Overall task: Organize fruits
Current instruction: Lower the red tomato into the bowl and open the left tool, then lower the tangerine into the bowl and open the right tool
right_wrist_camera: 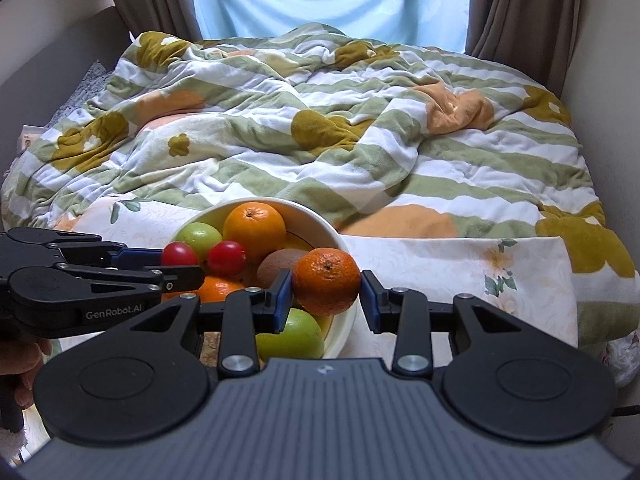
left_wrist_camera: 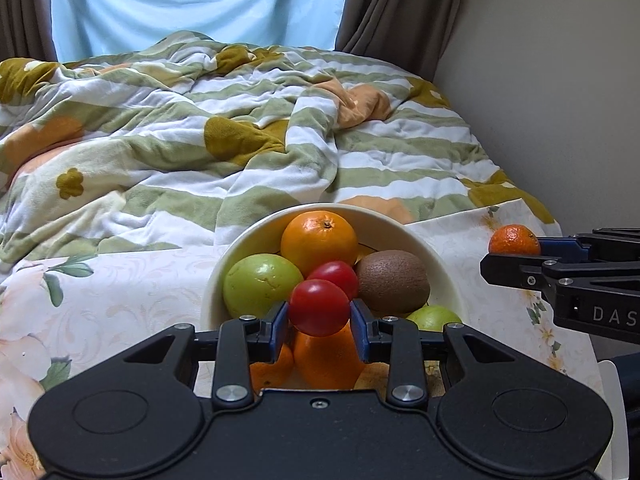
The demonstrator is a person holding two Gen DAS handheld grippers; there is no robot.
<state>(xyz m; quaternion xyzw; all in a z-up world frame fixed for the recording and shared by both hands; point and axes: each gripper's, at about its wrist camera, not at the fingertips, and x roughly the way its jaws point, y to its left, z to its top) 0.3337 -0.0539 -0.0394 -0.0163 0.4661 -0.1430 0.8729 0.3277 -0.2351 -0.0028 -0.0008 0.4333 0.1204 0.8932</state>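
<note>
Pinching a red tomato (left_wrist_camera: 319, 307) between its blue pads, the left gripper (left_wrist_camera: 319, 316) hangs right over the near rim of the cream bowl (left_wrist_camera: 440, 264), while the right gripper (right_wrist_camera: 326, 294) is clamped on a mandarin (right_wrist_camera: 326, 281) above the bowl's right edge. The bowl's pretty packed: big orange (left_wrist_camera: 319, 241), green apple (left_wrist_camera: 262, 286), kiwi (left_wrist_camera: 393, 280), another tomato (left_wrist_camera: 336, 274). It sits on a floral cloth (left_wrist_camera: 120, 300), with the rumpled striped blanket (left_wrist_camera: 200, 140) just behind.
</note>
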